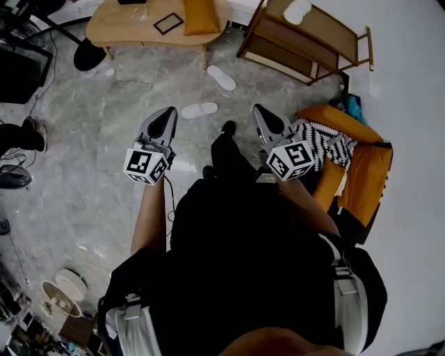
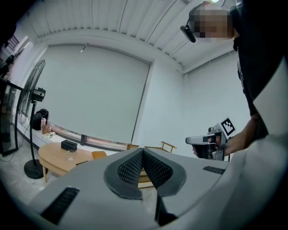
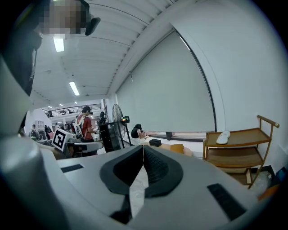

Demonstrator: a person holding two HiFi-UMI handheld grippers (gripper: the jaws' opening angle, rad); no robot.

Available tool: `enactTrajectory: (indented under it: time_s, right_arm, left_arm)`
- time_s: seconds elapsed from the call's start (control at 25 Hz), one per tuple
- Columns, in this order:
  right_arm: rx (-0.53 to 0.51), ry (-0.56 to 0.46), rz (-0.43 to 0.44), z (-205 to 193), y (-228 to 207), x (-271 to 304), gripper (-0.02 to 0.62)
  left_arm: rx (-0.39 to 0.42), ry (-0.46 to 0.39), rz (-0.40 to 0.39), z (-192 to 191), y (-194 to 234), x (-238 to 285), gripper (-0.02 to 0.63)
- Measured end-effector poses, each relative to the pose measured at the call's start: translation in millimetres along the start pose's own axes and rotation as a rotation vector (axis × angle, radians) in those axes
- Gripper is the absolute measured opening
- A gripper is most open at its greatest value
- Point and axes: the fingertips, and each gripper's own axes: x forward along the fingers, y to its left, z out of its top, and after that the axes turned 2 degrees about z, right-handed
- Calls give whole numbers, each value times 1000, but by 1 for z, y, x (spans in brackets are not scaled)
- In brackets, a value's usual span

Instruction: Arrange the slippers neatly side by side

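Left claw (image 2: 143, 150) empty, jaws together, wooden table (image 2: 53, 157) beyond.

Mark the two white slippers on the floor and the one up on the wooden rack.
near floor slipper (image 1: 199, 110), head view, on the middle of its length.
far floor slipper (image 1: 222, 78), head view, on the middle of its length.
rack slipper (image 1: 297, 10), head view, on its broad middle.

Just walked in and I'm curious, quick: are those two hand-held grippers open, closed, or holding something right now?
Left hand-held gripper: closed, holding nothing.
Right hand-held gripper: closed, holding nothing.
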Motion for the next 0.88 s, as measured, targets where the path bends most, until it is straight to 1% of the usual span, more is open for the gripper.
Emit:
enactTrajectory:
  time_s: [0.12, 0.24, 0.32, 0.44, 0.56, 0.68, 0.76, 0.88]
  right_arm:
    - [24, -1, -8, 1, -30, 22, 31]
    - [14, 38, 8, -4, -55, 52, 31]
    - [-20, 79, 53, -10, -63, 70, 31]
    - [-50, 117, 124, -16, -75, 99, 31]
    - [-28, 144, 164, -22, -87, 127, 31]
    - [10, 174, 206, -29, -99, 149, 31]
    - [22, 175, 203, -31, -110, 160, 31]
    - [40, 169, 155, -33, -132, 177, 31]
  left_arm:
    - [26, 38, -46, 4, 0, 34, 15]
    - [38, 78, -65, 10, 10, 70, 15]
    - [27, 93, -54, 11, 19, 93, 15]
    - [13, 90, -21, 14, 39, 125, 15]
    - [8, 77, 33, 18, 64, 148, 15]
    - [24, 75, 84, 20, 82, 164, 15]
    - [29, 87, 93, 19, 90, 173, 15]
    - [35, 125, 74, 12, 103, 187, 15]
